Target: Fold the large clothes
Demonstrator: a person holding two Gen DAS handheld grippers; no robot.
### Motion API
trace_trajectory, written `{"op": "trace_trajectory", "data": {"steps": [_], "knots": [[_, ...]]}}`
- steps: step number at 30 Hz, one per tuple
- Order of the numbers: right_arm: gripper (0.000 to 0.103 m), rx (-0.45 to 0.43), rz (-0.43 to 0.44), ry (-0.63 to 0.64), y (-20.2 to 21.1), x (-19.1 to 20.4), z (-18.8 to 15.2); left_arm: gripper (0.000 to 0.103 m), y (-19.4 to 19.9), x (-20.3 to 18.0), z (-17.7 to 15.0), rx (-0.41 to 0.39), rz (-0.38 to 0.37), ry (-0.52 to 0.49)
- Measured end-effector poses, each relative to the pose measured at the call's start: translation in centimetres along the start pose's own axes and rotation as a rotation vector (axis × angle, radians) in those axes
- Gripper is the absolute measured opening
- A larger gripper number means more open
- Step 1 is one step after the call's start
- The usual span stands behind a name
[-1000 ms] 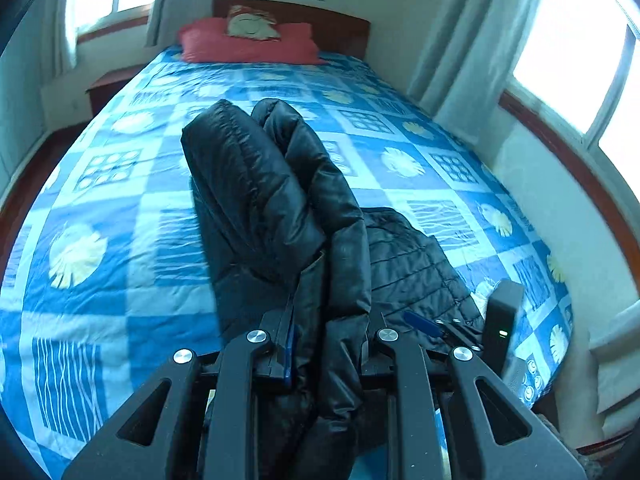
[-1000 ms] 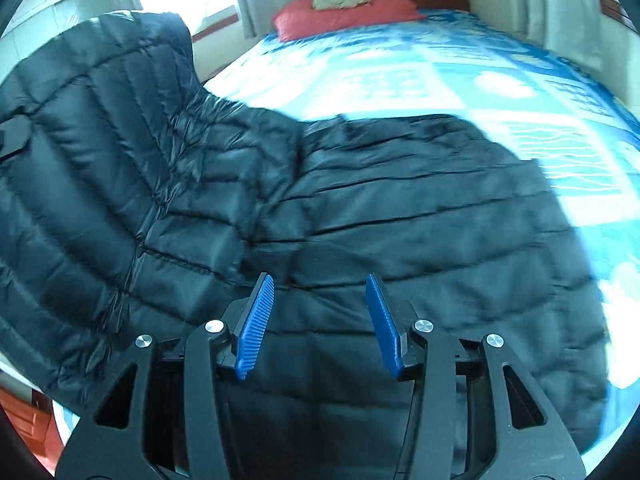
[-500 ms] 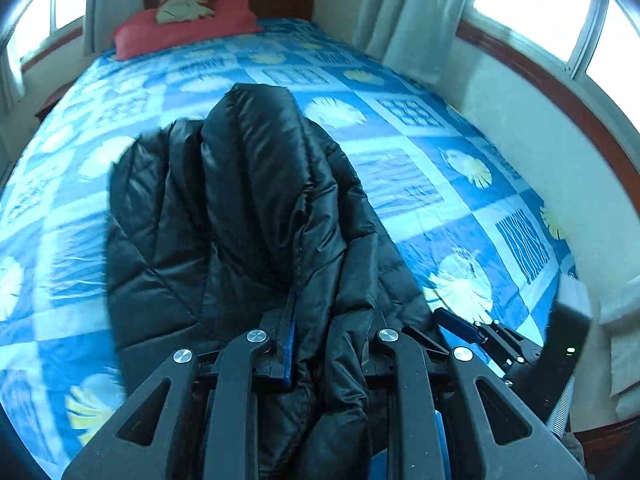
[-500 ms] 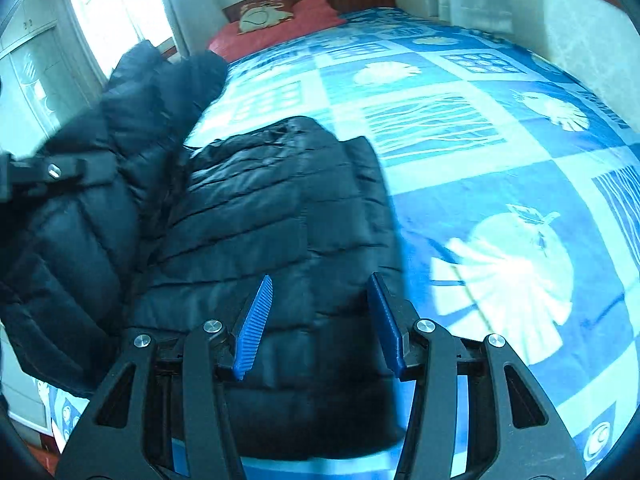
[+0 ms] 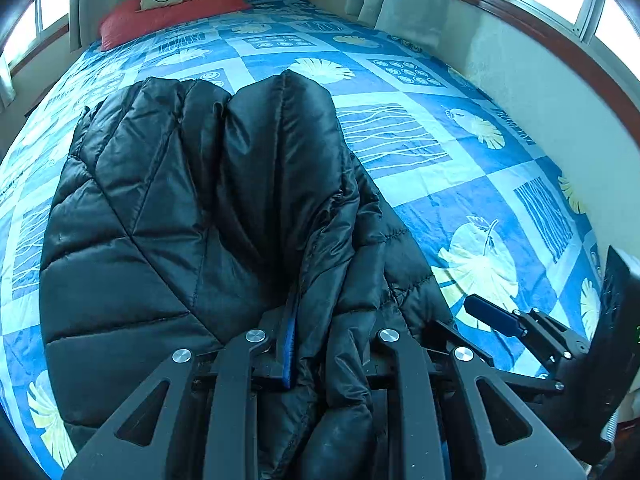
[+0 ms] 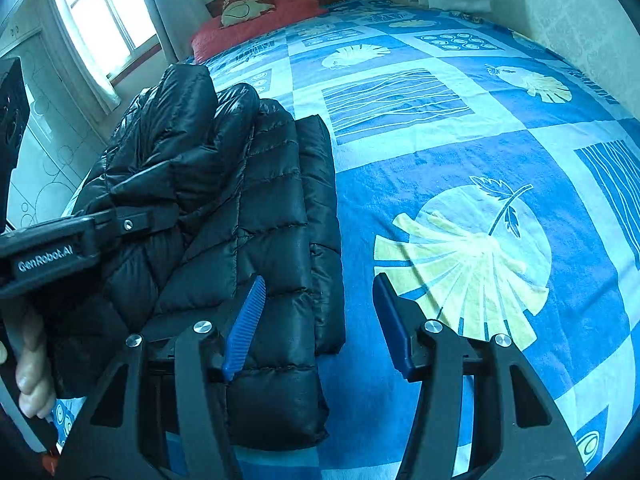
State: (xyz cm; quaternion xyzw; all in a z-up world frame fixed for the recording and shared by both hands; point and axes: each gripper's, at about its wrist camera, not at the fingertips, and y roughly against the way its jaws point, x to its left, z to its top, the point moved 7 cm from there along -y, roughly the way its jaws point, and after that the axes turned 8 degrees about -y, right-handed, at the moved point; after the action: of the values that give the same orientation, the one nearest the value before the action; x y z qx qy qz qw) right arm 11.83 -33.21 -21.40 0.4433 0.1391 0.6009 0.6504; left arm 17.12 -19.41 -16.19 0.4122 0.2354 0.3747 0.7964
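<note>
- One black puffer jacket [image 5: 192, 208] lies bunched at the near end of the bed [image 6: 460, 152], part lifted off the bedspread.
- Left gripper [image 5: 320, 344]: jaws pinching a thick gather of jacket.
- Right gripper [image 6: 320, 320]: jaws spread, empty, just beside the jacket's edge.
- Risk: slick, puffy fabric may creep from a single-point grip, dropping the fold.
- Risk: lifted bulk may sag unevenly, skewing the fold or sliding off the bed's near edge.

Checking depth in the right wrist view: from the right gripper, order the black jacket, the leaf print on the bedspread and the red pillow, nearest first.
1. black jacket, at the right gripper's left finger.
2. leaf print, just ahead, right.
3. red pillow, far at the headboard.
</note>
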Motion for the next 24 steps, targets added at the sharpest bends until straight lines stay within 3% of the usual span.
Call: {"op": "trace_trajectory", "data": {"steps": [24], "knots": [[0.055, 0.003, -0.019, 0.008, -0.4, 0.1, -0.2, 0.023, -0.3, -1.2, -0.4, -0.038, 0.04, -0.039]]}}
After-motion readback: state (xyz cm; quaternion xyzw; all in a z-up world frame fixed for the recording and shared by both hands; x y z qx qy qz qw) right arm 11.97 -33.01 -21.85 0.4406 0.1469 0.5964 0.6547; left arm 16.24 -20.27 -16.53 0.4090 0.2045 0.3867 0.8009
